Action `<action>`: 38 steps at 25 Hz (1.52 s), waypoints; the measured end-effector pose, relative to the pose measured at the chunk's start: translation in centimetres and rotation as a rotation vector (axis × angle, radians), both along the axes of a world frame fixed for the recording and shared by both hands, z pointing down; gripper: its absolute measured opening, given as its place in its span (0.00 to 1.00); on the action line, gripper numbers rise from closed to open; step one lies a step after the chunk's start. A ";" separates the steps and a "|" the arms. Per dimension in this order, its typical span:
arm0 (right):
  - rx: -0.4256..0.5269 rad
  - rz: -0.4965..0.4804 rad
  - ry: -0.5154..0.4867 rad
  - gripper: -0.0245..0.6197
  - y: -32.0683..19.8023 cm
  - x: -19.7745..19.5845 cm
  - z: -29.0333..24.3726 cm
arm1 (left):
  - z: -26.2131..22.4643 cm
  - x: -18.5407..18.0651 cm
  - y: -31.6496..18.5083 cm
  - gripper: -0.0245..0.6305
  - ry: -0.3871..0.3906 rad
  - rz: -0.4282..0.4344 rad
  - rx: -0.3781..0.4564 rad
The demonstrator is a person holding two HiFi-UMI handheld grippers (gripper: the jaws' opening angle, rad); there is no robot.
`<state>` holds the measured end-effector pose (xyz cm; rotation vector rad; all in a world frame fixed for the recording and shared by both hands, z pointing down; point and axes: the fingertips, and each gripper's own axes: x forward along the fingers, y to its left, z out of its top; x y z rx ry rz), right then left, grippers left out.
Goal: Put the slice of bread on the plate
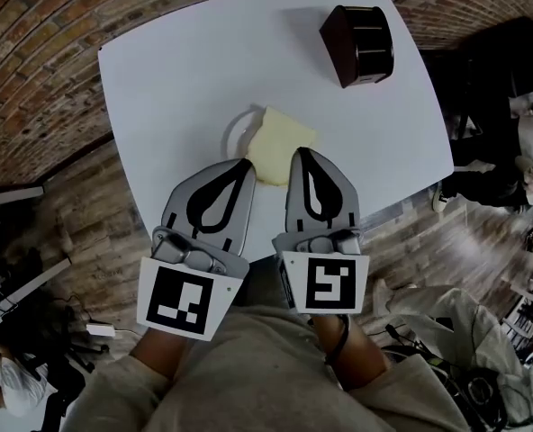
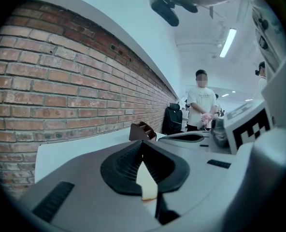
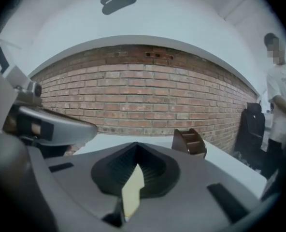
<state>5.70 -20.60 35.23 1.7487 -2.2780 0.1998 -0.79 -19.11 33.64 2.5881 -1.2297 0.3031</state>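
Each gripper's cube (image 1: 185, 297) bears a black-and-white square marker. The bread (image 1: 283, 140) is a pale yellow, square slice with a thin brown crust edge. It sits over the white plate (image 1: 234, 134) on the white table (image 1: 185, 70), but whether it touches the plate cannot be told. The left gripper (image 1: 244, 166) and the right gripper (image 1: 301, 155) are both clamped on the slice's near edge, side by side. A brown box (image 1: 358, 43) stands well apart

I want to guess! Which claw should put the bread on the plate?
Probably the right claw: it is shut on the slice of bread by the plate; the left claw only pinches its edge.
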 end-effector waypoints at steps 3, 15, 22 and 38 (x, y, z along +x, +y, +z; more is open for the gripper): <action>0.042 -0.011 -0.024 0.05 1.1 -0.6 -2.3 | -0.5 0.2 0.2 0.05 0.006 0.004 0.009; 0.145 -0.032 0.000 0.05 4.2 -1.2 -8.1 | -5.6 0.0 1.6 0.05 0.031 0.000 0.100; 0.168 -0.040 -0.008 0.05 5.9 -1.3 -10.7 | -8.9 0.3 3.1 0.05 0.044 0.020 0.141; 0.157 -0.056 -0.021 0.05 7.6 -1.9 -11.8 | -10.4 0.3 5.5 0.05 0.026 0.047 0.153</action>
